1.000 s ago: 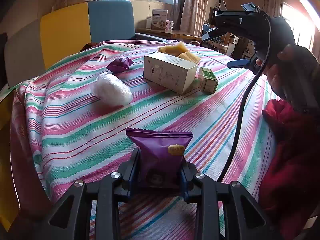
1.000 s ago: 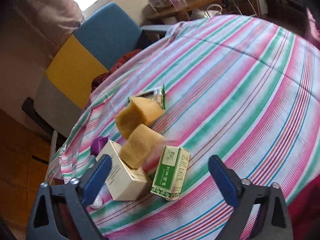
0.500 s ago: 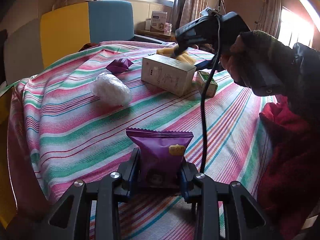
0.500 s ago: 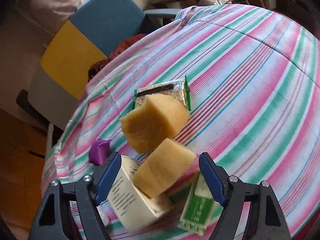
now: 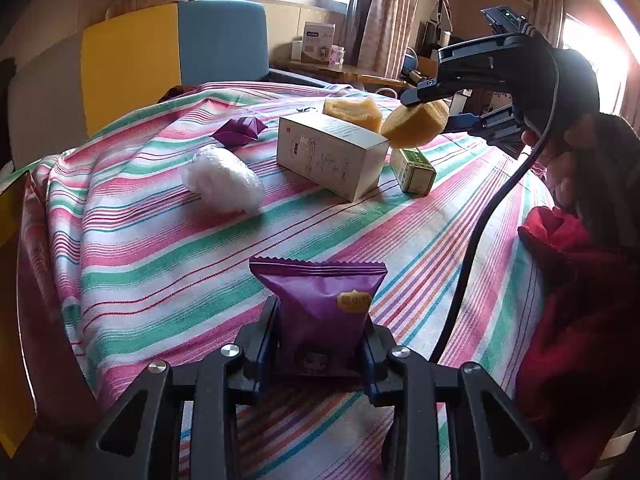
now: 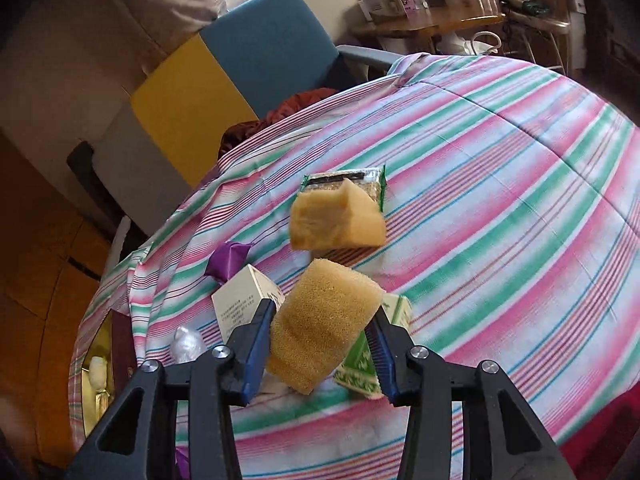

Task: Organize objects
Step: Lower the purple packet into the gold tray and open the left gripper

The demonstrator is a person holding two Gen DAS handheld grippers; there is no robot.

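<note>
Over the striped desk [image 5: 168, 248], beside the white box [image 5: 332, 156], my right gripper [image 6: 320, 340] has its fingers [image 6: 256, 332] closing on a yellow sponge [image 6: 320, 320], lifted clear between them. My left gripper [image 5: 320, 344] keeps its fingers [image 5: 260, 340] clamped on a purple snack packet [image 5: 320, 304], standing upright between them.

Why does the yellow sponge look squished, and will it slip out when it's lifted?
The yellow sponge probably squashes easily: its sides dent where the closing right gripper presses. It looks full of tiny holes, so it is likely very light. That rough surface should grip the pads, so slipping seems unlikely.
</note>
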